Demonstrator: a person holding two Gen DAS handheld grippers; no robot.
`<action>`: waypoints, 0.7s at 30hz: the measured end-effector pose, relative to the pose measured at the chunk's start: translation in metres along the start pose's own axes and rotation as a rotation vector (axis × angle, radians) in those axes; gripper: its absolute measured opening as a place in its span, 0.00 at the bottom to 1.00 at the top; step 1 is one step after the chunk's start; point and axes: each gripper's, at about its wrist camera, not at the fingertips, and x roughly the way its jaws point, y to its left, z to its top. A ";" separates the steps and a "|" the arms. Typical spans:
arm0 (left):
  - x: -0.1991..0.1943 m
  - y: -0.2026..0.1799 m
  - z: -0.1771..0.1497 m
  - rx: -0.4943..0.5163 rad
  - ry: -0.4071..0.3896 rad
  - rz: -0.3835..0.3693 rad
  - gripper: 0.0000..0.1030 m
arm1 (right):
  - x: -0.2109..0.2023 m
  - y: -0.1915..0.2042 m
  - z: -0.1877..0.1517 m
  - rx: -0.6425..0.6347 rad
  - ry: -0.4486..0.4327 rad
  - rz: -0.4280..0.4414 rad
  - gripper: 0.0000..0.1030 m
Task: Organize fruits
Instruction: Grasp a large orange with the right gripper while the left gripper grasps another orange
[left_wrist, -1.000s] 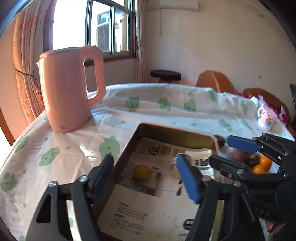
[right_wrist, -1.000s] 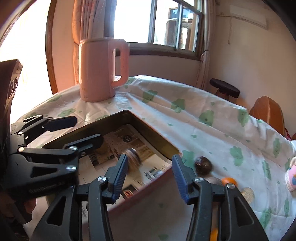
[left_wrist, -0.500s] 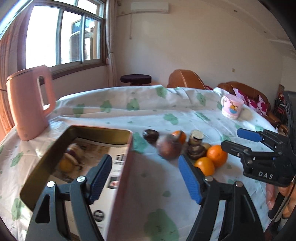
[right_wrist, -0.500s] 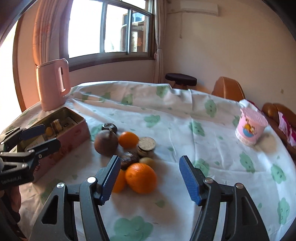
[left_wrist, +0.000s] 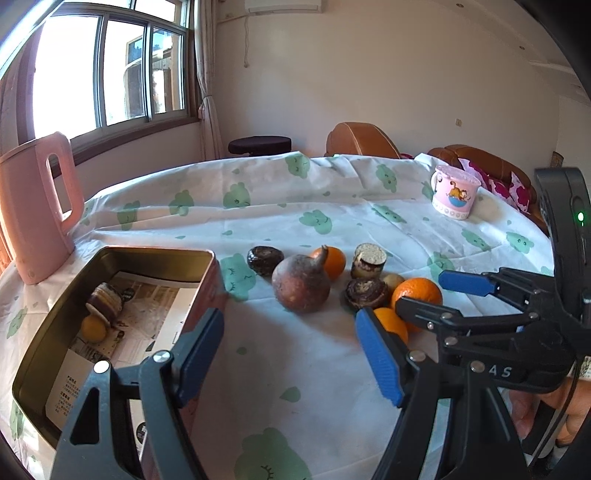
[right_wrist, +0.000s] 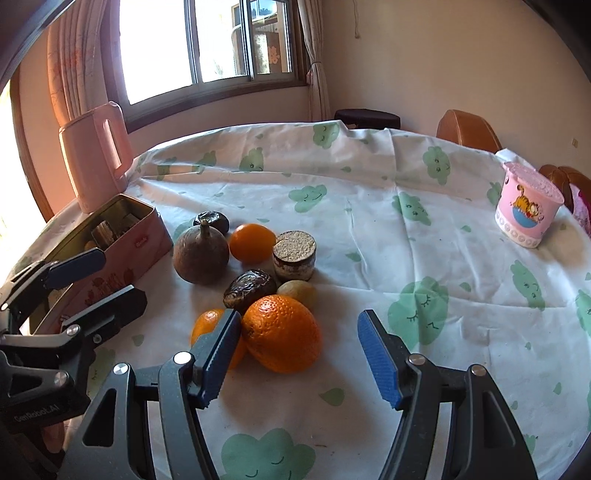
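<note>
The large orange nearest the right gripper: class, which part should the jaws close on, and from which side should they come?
Grip the large orange across its widest middle, coming from the near side. It is round, lying on the tablecloth. A smaller orange crowds its left and a dark fruit sits behind, so the near and right sides are freest. The right gripper is open and already partly straddles it.

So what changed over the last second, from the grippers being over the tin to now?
Both grippers swung right, off the tin, toward the fruit pile. The right gripper now hangs open around the large orange; the left gripper is open and empty. A dark-skinned piece now lies beside the yellow fruit. The kettle stayed put.
</note>
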 end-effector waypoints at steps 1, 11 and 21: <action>0.001 0.000 0.000 0.000 0.003 -0.003 0.74 | 0.000 -0.001 0.000 0.008 0.002 0.014 0.62; 0.008 -0.017 0.002 0.023 0.033 -0.043 0.74 | -0.013 -0.007 -0.007 0.027 -0.036 0.037 0.44; 0.033 -0.047 0.006 0.067 0.135 -0.136 0.68 | -0.022 -0.032 -0.009 0.098 -0.068 -0.040 0.44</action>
